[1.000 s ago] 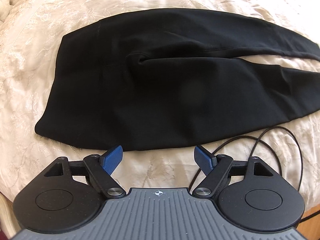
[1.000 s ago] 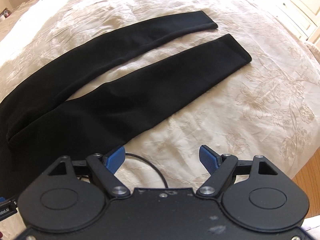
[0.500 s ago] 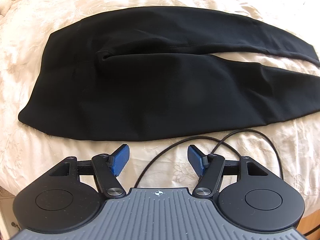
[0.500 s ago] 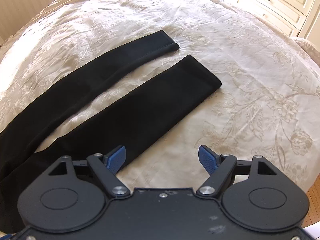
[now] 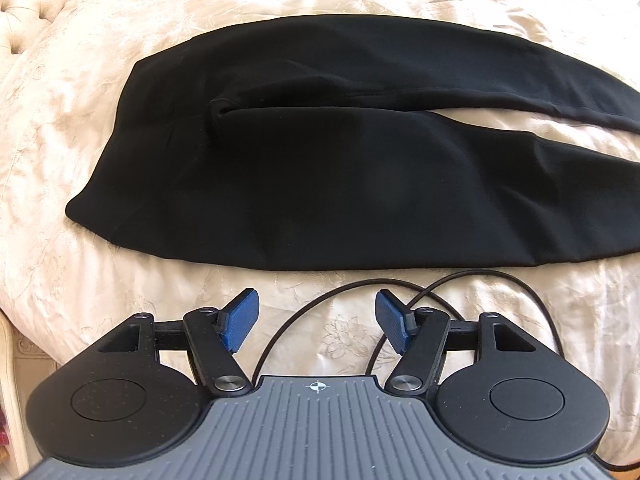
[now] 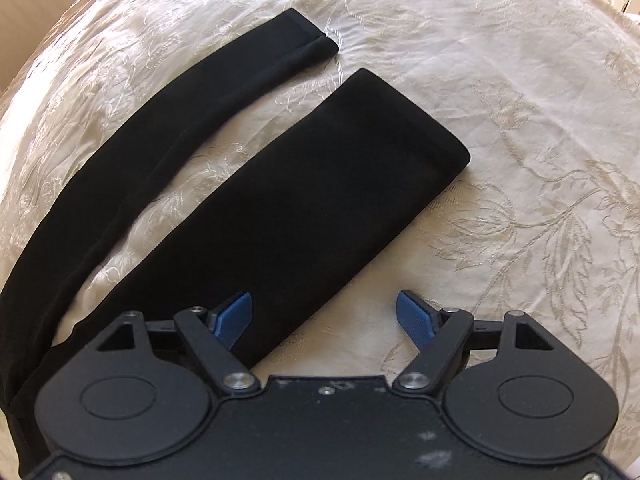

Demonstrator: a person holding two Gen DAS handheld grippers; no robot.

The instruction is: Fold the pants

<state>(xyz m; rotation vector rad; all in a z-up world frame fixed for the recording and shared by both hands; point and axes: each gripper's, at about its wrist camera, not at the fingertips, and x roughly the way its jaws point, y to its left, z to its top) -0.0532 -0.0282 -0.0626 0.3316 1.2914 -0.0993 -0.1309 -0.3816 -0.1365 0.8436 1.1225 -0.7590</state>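
Lying flat ahead of both claws, one pair of black pants (image 5: 320, 184) spreads two legs across the bedspread (image 6: 520, 128). Left gripper (image 5: 316, 322) and right gripper (image 6: 324, 318) gape, holding nothing; one cable (image 5: 460, 280) loops by the left.

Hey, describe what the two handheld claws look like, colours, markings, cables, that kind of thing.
Both claws have black linkage arms with silver pivot screws, round black side housings and blue ribbed finger pads. The left claw has a grey ridged body with a small white crosshair mark, and thin black cables loop beside it. The right claw has a plain black body with whitish scuffs. No hands or sleeves show.
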